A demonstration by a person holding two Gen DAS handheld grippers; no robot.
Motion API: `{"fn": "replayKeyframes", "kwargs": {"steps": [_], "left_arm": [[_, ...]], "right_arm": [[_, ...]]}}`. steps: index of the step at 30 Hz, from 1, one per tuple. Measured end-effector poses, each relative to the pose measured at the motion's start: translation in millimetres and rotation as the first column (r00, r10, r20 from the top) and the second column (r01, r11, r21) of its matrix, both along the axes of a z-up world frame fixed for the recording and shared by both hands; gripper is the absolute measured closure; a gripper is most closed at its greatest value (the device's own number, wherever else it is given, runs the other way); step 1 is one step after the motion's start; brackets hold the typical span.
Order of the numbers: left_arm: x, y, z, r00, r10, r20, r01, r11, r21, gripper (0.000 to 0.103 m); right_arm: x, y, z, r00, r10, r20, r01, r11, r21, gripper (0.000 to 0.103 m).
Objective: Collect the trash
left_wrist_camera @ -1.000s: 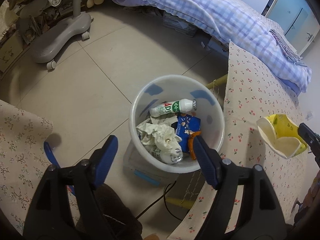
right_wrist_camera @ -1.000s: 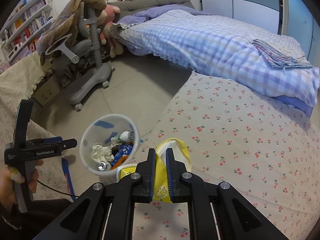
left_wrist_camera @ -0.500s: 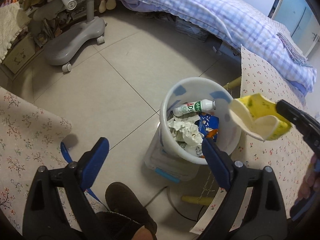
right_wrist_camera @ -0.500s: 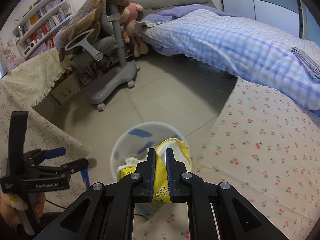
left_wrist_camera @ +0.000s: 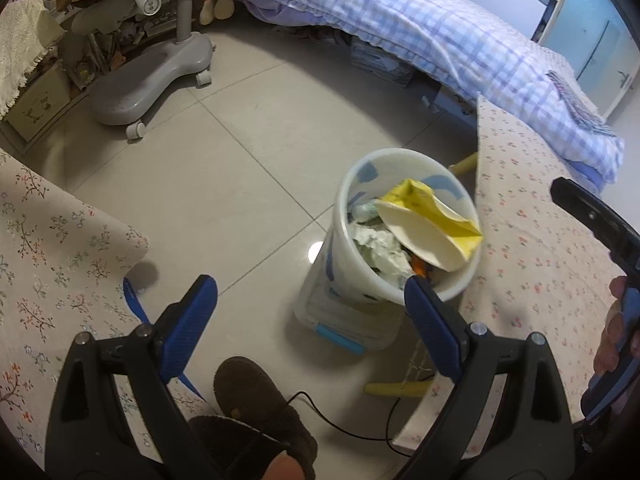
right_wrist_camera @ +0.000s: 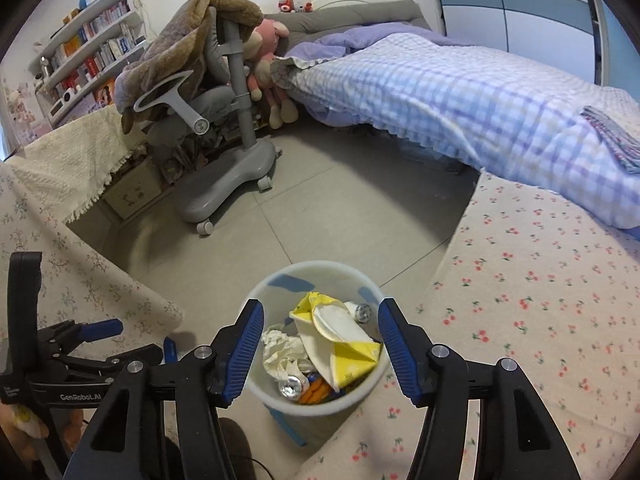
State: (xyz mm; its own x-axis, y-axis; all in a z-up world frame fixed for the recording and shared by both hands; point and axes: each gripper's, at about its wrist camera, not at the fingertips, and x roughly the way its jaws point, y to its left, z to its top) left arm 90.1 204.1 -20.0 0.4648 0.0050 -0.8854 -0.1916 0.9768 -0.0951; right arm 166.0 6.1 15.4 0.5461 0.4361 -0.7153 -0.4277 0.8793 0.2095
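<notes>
I had the right gripper [right_wrist_camera: 320, 344] directly above the bin [right_wrist_camera: 256, 300], jaws opening, nothing between them; yellow wrapper [right_wrist_camera: 340, 344] lay below, inside (left gripper [left_wrist_camera: 310, 312] spread, empty).

We see a grey tiled floor [right_wrist_camera: 352, 216], a bed [right_wrist_camera: 460, 92] under a blue checked quilt, a grey wheeled chair [right_wrist_camera: 224, 152] draped with a brown blanket, a bookshelf [right_wrist_camera: 88, 56] at the wall, and floral-clothed desks [right_wrist_camera: 540, 288] either side
</notes>
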Motion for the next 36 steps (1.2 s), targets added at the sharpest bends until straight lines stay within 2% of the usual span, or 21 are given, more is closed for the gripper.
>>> {"fn": "replayKeyframes", "kwargs": {"steps": [2,6,9,14,18,26,36], "left_arm": [[-6.0,-8.7,4.8,1.000,-0.021,0.013,0.021,1.000,-0.012,0.003],[-18.6,-28.9,16.2,0.997,-0.065,0.048,0.066,0.998,-0.022,0.003],[-30.4,-48.6,24.4,0.992,-0.109,0.064,0.110,0.994,-0.011,0.003],[-55.2,-80.8,37.2,0.978,-0.176,0.113,0.172,0.984,0.037,0.002],[-76.6,-99.0,42.4,0.967,-0.201,0.154,0.197,0.979,0.045,0.002],[-101.8,-121.1,36.9,0.960,-0.208,0.189,0.194,0.977,0.090,0.002],[-112.2,-139.9,30.7,0.951,-0.235,0.202,0.215,0.970,0.115,0.002]], "right_arm": [[-15.5,-8.4,12.6,1.000,-0.011,0.015,0.012,1.000,-0.023,0.036],[-48.1,-26.9,32.9,0.996,-0.066,0.061,0.072,0.991,-0.109,0.027],[-74.4,-52.2,42.7,0.988,-0.138,0.062,0.145,0.982,-0.118,0.021],[-121.4,-93.0,46.7,0.960,-0.276,0.047,0.280,0.950,-0.138,0.019],[-159.9,-122.5,42.6,0.923,-0.379,0.065,0.385,0.914,-0.132,0.015],[-212.9,-155.2,15.2,0.855,-0.499,0.139,0.518,0.837,-0.176,0.015],[-220.4,-157.9,5.7,0.830,-0.527,0.182,0.554,0.815,-0.168,0.015]]}}
